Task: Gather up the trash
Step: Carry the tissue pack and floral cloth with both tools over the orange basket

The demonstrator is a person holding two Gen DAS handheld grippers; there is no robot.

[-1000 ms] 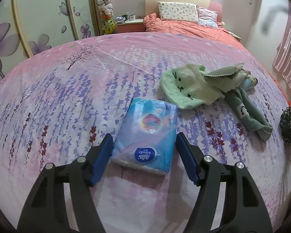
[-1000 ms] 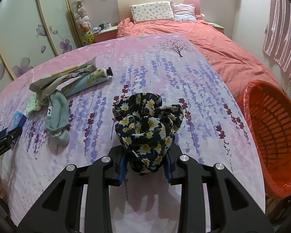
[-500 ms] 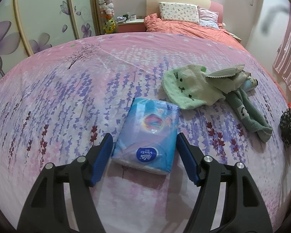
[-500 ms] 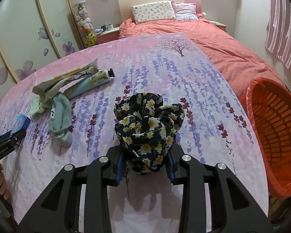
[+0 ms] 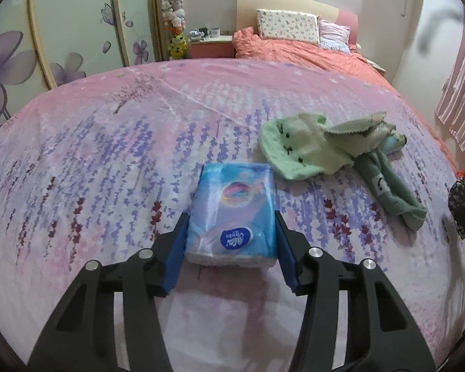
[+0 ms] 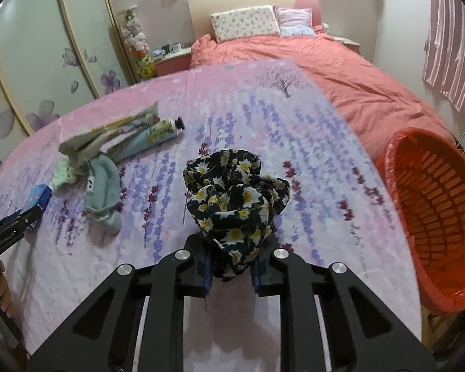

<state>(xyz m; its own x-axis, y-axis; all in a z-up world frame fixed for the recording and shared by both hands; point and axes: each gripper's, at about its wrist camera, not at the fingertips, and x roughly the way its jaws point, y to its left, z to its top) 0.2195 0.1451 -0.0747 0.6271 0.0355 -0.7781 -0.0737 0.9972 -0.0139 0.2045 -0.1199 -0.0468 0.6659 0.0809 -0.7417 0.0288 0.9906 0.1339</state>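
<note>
A blue pack of tissues (image 5: 235, 204) lies on the pink flowered bedspread (image 5: 108, 155), between the blue pads of my left gripper (image 5: 231, 241). Its jaws are closing and the pads touch both long sides of the pack. In the right wrist view a crumpled black cloth with yellow-white flowers (image 6: 235, 192) stands up between the fingers of my right gripper (image 6: 231, 266). Those jaws are closing too, and they pinch the cloth's lower end. The same cloth (image 5: 463, 207) shows at the right edge of the left wrist view.
A heap of green socks and wrappers (image 5: 307, 152) lies beyond the tissue pack, with a hand-cream tube (image 6: 161, 131) beside it. A red plastic basket (image 6: 434, 214) stands off the bed's right edge. A second bed with pillows (image 6: 245, 23) lies behind.
Both pairs of jaws have narrowed. The left pads, earlier apart from the tissue pack, now touch its sides. The right pads squeeze the floral cloth tighter. Neither hand has shifted.
</note>
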